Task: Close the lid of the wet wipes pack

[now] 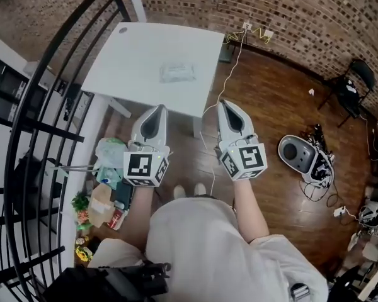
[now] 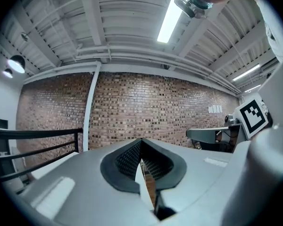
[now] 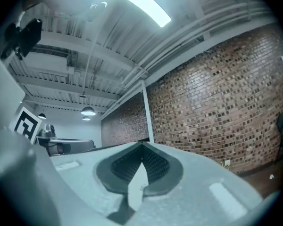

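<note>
The wet wipes pack (image 1: 177,73) lies pale and flat on the white table (image 1: 138,74), toward its right side. It is too small to tell how its lid stands. My left gripper (image 1: 155,110) hovers shut near the table's front edge, holding nothing. My right gripper (image 1: 227,106) is also shut and empty, over the wooden floor just right of the table. Both gripper views point up at the brick wall and ceiling, so the pack is out of sight there; the left gripper (image 2: 141,142) and right gripper (image 3: 142,147) show their jaws pressed together.
A black railing (image 1: 44,93) curves along the left. Clutter with a bag (image 1: 110,156) sits on the floor under the table's front left. A cable (image 1: 230,68) runs across the floor. A round grey device (image 1: 296,153) lies right, a chair (image 1: 356,83) farther right.
</note>
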`<state>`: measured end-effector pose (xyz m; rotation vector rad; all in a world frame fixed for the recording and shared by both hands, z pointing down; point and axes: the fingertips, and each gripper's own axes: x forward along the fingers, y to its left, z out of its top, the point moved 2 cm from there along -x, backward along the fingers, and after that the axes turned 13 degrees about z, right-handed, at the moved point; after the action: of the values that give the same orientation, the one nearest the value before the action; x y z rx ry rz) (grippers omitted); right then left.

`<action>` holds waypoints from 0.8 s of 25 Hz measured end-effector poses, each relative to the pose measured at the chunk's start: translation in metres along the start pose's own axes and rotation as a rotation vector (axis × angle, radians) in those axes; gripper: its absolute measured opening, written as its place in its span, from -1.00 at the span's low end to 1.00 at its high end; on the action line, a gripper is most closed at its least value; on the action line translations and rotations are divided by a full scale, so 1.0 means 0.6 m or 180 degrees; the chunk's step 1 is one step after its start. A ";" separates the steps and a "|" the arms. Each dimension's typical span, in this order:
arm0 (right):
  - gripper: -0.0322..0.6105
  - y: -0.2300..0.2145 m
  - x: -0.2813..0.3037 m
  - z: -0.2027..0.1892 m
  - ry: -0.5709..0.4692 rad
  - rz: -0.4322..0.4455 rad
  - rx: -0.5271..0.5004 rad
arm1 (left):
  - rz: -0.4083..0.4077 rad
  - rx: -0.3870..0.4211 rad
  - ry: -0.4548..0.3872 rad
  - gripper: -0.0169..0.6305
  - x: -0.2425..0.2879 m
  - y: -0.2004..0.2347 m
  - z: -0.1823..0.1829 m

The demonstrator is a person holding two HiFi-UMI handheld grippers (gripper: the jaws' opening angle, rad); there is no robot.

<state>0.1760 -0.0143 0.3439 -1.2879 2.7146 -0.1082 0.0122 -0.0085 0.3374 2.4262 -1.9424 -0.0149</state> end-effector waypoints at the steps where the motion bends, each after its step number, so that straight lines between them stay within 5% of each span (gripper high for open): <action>1: -0.93 0.005 0.000 0.002 -0.0003 0.0024 -0.0012 | 0.0007 -0.0002 -0.0002 -0.90 -0.004 -0.003 0.002; 20: -0.93 0.093 0.039 -0.021 0.0241 0.0330 -0.0197 | 0.0158 -0.0057 0.0114 -0.90 -0.034 0.059 -0.023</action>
<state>0.1168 0.0030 0.3477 -1.1788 2.8642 -0.0639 -0.0267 0.0040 0.3523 2.3497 -1.9779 0.0122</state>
